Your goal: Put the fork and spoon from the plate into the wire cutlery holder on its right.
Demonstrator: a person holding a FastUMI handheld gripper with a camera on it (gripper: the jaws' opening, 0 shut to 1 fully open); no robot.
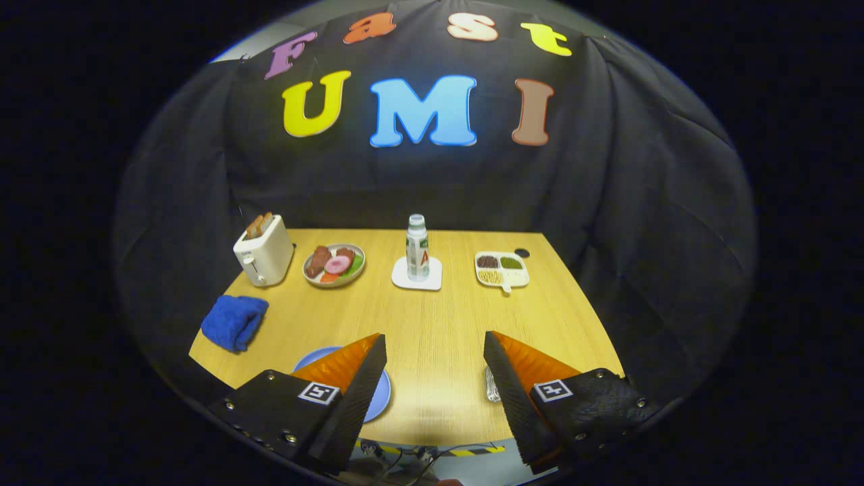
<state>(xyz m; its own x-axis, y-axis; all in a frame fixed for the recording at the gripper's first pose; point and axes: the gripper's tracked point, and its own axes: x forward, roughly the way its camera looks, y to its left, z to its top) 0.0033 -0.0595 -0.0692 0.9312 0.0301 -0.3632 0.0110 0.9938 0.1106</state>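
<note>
With my gripper [435, 358] spread wide and empty above the table [432, 324], I should tip down toward the blue plate [378, 398] behind my left finger, the wire holder [491, 385] peeking beside the right.

Blue plate [378, 398]: mostly hidden behind my left finger [344, 391]; I can't see fork or spoon. Wire cutlery holder [491, 385]: only a sliver past the right finger [520, 385]. Divided tray [501, 269] contents too small to identify.
</note>
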